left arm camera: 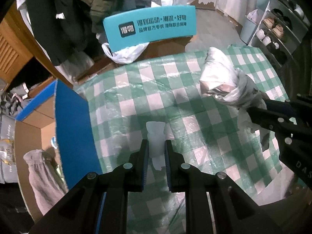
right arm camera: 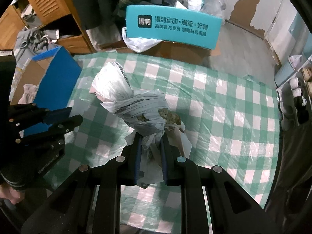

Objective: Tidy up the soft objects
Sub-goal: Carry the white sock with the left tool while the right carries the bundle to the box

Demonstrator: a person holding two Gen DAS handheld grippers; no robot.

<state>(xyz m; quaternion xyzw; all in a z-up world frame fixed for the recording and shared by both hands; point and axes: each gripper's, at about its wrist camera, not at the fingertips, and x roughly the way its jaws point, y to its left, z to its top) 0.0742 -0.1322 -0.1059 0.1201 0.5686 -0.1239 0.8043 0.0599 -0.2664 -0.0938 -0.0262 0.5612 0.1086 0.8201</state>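
My left gripper (left arm camera: 156, 146) is shut on a small white folded cloth piece (left arm camera: 155, 134) and holds it above the green checked table (left arm camera: 136, 97). My right gripper (right arm camera: 151, 140) is shut on the knotted end of a white plastic-wrapped soft bundle (right arm camera: 128, 101). The bundle lies tilted across the table, and it also shows in the left wrist view (left arm camera: 220, 76). The right gripper shows in the left wrist view (left arm camera: 259, 111) at the right edge. The left gripper shows in the right wrist view (right arm camera: 72, 117) at the left.
A blue-sided cardboard box (left arm camera: 72, 126) stands at the table's left edge with a grey cloth (left arm camera: 39, 167) inside. A teal box (left arm camera: 150, 27) and a white plastic bag (left arm camera: 124, 52) lie beyond the far edge. A shoe rack (left arm camera: 278, 31) stands far right.
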